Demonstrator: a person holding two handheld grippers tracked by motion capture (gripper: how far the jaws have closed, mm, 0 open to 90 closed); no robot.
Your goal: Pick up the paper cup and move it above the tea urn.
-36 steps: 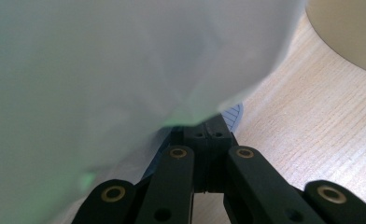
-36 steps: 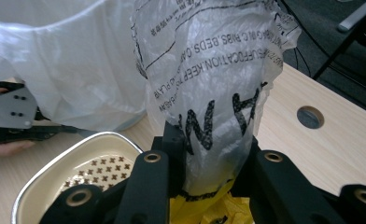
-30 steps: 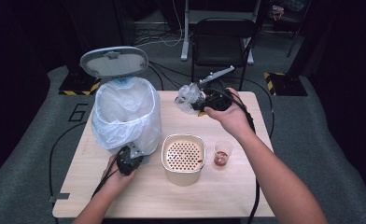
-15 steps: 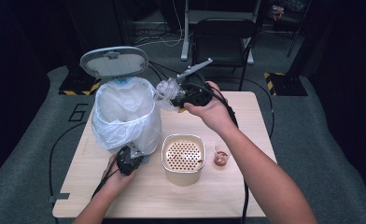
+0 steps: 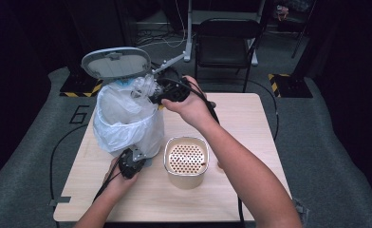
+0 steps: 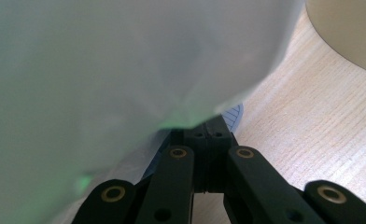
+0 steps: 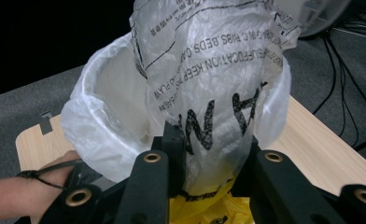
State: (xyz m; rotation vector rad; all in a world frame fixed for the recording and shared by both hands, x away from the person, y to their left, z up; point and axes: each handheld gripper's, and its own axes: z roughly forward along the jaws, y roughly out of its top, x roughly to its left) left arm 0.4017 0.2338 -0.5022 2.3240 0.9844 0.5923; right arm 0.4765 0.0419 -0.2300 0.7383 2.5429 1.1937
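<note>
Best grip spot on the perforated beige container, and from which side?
Take the beige container by its rim, from above, one jaw outside the wall and one inside. Its rounded-square body looks too wide to span, and it stands upright with the top open. Come from the right; the lined bin crowds its left.

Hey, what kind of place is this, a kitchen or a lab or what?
Probably a recording studio or lab, not a kitchen: black drapes behind, a lone wooden table on grey carpet, cables trailing across the floor, a folding chair, and hazard-striped tape on the floor.
</note>
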